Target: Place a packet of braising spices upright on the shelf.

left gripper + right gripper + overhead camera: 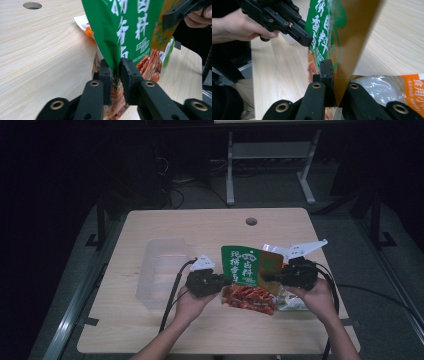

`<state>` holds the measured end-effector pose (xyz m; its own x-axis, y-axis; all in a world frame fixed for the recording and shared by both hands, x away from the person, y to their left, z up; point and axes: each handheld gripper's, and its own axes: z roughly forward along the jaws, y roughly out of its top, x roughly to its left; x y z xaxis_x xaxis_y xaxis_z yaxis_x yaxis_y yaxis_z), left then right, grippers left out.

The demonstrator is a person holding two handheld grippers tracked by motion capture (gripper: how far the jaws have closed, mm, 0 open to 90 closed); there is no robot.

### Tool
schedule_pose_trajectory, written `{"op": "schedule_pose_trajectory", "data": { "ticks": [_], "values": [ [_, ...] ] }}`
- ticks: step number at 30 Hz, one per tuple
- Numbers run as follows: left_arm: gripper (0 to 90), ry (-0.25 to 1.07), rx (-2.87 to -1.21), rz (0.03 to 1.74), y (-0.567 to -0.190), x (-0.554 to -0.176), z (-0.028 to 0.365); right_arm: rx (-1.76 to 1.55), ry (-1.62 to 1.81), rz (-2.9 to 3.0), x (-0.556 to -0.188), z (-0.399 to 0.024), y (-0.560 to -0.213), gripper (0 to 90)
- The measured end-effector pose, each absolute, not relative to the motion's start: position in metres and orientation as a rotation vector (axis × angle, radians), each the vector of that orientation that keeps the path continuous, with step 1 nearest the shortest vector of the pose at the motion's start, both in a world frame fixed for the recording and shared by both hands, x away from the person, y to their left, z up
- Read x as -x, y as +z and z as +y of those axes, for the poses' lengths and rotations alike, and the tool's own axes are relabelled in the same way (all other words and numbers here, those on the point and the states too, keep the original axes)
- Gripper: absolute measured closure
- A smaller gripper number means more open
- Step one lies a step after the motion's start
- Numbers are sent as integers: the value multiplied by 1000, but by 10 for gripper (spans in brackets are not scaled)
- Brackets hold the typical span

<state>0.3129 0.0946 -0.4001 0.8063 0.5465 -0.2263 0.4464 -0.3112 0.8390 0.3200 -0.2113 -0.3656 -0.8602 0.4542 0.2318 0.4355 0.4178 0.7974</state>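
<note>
A green snack packet (245, 267) with white characters and a red-orange lower part is held upright over the table (200, 225), between both grippers. My left gripper (227, 281) is shut on the packet's left edge; in the left gripper view its jaws (116, 75) pinch the green film (125, 27). My right gripper (267, 277) is shut on the packet's right, golden-brown edge; in the right gripper view its jaws (334, 82) clamp that edge (352, 42). The left gripper (304, 37) also shows there, at the top left, gripping the far side.
A clear plastic container (162, 270) stands on the table's left half, beside my left hand. A second white and orange packet (292, 304) lies flat under the right hand. A round hole (251, 221) is near the table's far edge.
</note>
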Motion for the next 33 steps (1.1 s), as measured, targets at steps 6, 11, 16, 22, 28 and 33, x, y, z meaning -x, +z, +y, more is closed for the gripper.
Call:
{"op": "schedule_pose_trajectory", "data": {
  "ticks": [6, 11, 16, 22, 28, 33],
  "values": [
    [669, 132, -1979, 729, -394, -305, 105, -821, 1556, 2558, -305, -212, -357, 897],
    [636, 119, -1982, 719, -391, -298, 111, -833, 1598, 2526, -302, -215, -350, 898],
    [600, 138, -2001, 688, -389, -284, 114, -832, 1616, 2483, -301, -213, -338, 898],
    [539, 134, -2017, 659, -393, -263, 119, -794, 1580, 2491, -309, -195, -324, 898],
    [487, 140, -2018, 614, -401, -248, 124, -748, 1590, 2496, -322, -172, -309, 898],
    [448, 128, -2022, 605, -408, -241, 125, -720, 1582, 2510, -333, -153, -301, 898]
  ]
}}
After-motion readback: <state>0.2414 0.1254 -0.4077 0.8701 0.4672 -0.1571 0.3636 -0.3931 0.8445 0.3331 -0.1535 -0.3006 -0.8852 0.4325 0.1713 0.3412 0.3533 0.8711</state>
